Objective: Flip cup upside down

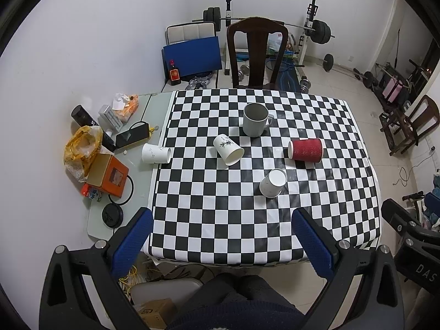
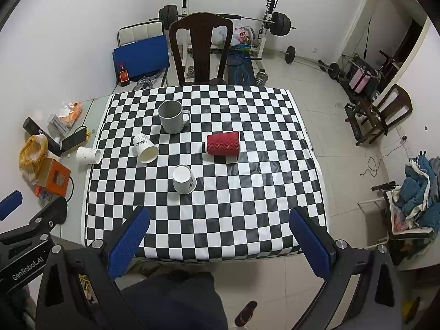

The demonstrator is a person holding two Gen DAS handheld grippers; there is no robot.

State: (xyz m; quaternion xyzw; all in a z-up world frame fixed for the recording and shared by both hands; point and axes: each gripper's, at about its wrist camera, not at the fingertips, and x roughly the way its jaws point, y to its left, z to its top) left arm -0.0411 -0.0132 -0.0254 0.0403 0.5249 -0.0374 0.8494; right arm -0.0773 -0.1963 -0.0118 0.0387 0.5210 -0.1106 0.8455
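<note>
Several cups sit on the checkered tablecloth. A grey mug stands upright, mouth up. A red ribbed paper cup lies on its side. A white paper cup with a leaf print lies tilted, mouth toward me. Another white paper cup stands upside down. A third white cup lies on its side at the cloth's left edge. My left gripper and right gripper are open, empty, held above the near table edge.
Clutter fills the table's left strip: an orange box, a yellow bag, a phone, a black lid. A dark wooden chair stands behind the table. Weights and a barbell rack stand at the back.
</note>
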